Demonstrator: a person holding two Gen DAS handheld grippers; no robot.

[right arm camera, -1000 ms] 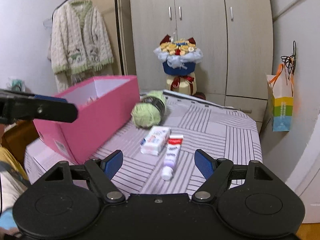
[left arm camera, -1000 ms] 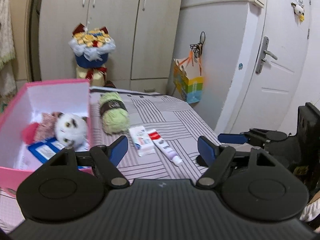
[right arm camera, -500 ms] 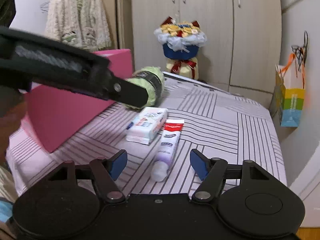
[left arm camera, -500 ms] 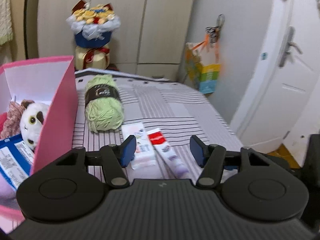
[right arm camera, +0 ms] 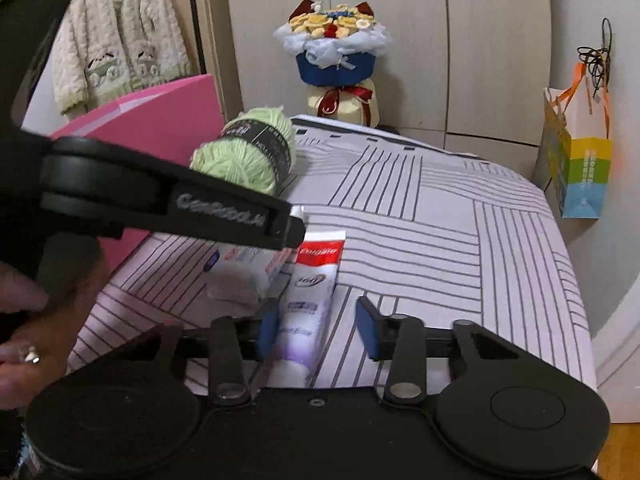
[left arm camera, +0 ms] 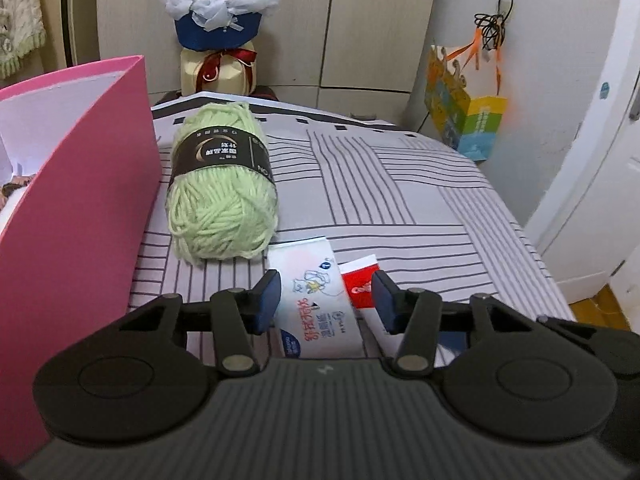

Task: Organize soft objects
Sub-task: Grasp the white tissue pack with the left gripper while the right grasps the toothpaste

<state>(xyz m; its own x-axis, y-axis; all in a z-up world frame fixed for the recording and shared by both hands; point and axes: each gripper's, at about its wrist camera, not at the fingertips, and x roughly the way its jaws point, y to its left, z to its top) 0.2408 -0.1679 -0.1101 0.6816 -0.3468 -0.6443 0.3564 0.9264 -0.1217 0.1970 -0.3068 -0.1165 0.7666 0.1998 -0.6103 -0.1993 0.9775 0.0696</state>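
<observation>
A: Left claw (left arm camera: 325, 300) is straddling the tissue pack (left arm camera: 316, 312), which is lying flat on the striped counter (left arm camera: 400, 208). The jaws have just been closing, with the pack between them, but a sliver of gap is showing on either side, so no pinch yet.

B: And the right claw (right arm camera: 314, 326)?

A: It is sitting over the lower end of the toothpaste tube (right arm camera: 312, 300), and its jaws have just been closing too. Its left pad is looking close against the tube; its right pad is standing clear with bare cloth between. Not clamped, then. Both pieces are lying side by side, nearly touching, which is probably why one claw is working each.

B: Where are the soft things going?

A: Likely the pink box (left arm camera: 80, 208), standing open at the counter's left. The green yarn skein (left arm camera: 222, 184) is resting just beside its wall, waiting. A corner of a plush item is peeking from inside; the rest of it is hidden.

B: Room to move?

A: The two claws are crowding each other; from the right wrist view the left one's arm is crossing over the tissue pack. The box wall is hemming the left side. The counter's right half is lying open, dropping off near the door (left arm camera: 600, 200).
</observation>
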